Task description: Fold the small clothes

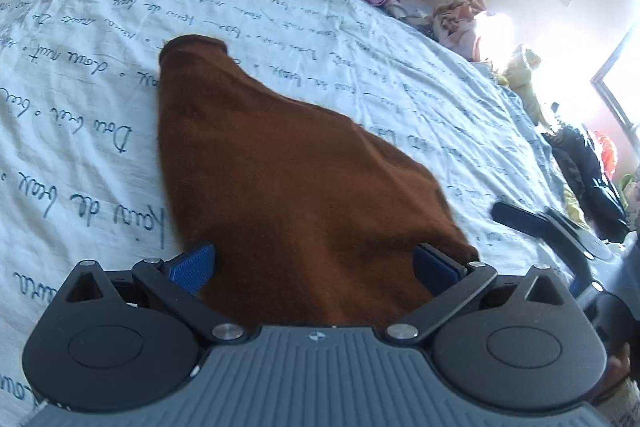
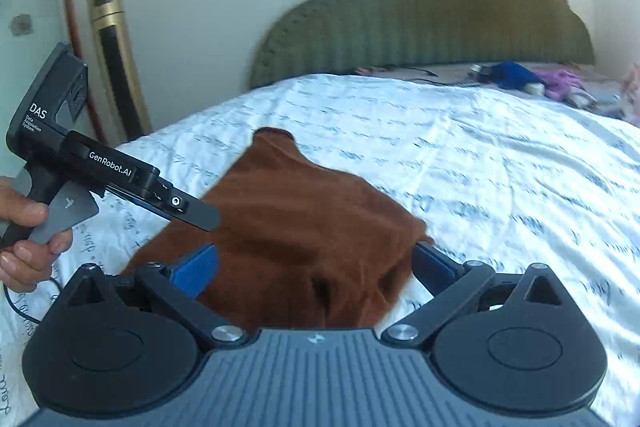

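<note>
I am working with a small rust-brown fleecy garment (image 1: 280,163) that is lying on the white bedsheet printed with dark handwriting (image 1: 80,107), its narrow cuffed end pointing toward the ribbed olive-green headboard (image 2: 420,27) and its wide end nearest me.

My left gripper (image 1: 314,263) is standing with its blue-padded fingers (image 1: 192,267) spread wide, the brown cloth running between them and back under the tool body; the pads are not pressing the fabric, so I am judging this one as open, not clamped. My right gripper (image 2: 314,265) is showing the same: fingers apart, the bunched near edge of the garment sitting in the gap, one corner poking past the far pad. In the right wrist view I am also seeing the left tool from the side, held by the person's hand (image 2: 28,235), its dark fingertip reaching over the garment's left edge.

I am reading this as the moment of taking hold of the wide hem before carrying it forward over the narrow end. To do that well, I am planning to:

- settle each pair of pads on a separate corner of the hem, well apart, so the edge stays taut between them
- pinch only the brown fleece, not the sheet beneath, which looks loose and wrinkled
- close both sides at the same time and lift evenly, so the fold line falls straight across

The fleece looks soft and thick, so it is likely to slump if I grip too near the middle.
</note>
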The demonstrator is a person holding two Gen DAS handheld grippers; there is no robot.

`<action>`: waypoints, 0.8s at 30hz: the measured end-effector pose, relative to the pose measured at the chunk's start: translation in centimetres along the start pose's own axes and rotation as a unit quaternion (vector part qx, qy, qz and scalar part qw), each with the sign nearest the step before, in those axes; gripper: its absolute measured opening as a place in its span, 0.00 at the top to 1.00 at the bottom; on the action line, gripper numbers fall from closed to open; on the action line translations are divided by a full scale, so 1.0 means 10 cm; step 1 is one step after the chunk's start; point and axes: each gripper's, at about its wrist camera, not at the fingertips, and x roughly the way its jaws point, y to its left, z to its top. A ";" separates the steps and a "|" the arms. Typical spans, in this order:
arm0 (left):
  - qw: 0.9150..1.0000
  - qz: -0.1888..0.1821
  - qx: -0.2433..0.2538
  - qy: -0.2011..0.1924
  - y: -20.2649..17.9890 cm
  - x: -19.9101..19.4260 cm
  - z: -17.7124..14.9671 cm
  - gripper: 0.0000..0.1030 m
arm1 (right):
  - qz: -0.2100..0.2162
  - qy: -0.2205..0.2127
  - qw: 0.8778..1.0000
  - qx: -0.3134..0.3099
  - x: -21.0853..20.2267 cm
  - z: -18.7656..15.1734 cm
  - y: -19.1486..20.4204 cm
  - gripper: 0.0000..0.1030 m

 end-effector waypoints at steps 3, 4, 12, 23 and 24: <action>0.999 0.039 0.031 0.014 -0.12 0.13 -0.17 0.00 | 0.099 0.038 0.994 0.013 0.28 0.07 -0.08 0.00; 0.997 0.066 0.044 0.018 -0.13 0.18 -0.23 0.00 | 0.091 0.080 0.992 0.026 0.48 0.06 -0.18 0.00; 0.990 -0.062 -0.125 -0.014 0.73 -0.05 0.03 0.00 | 0.045 0.073 0.982 0.167 0.17 0.00 -0.84 0.00; 0.927 -0.265 -0.263 0.026 1.31 0.53 0.18 0.00 | 0.160 0.081 0.932 0.315 0.69 -0.19 -1.20 0.00; 0.922 -0.274 -0.274 0.020 1.34 0.53 0.15 0.00 | 0.167 0.084 0.929 0.318 0.72 -0.18 -1.16 0.00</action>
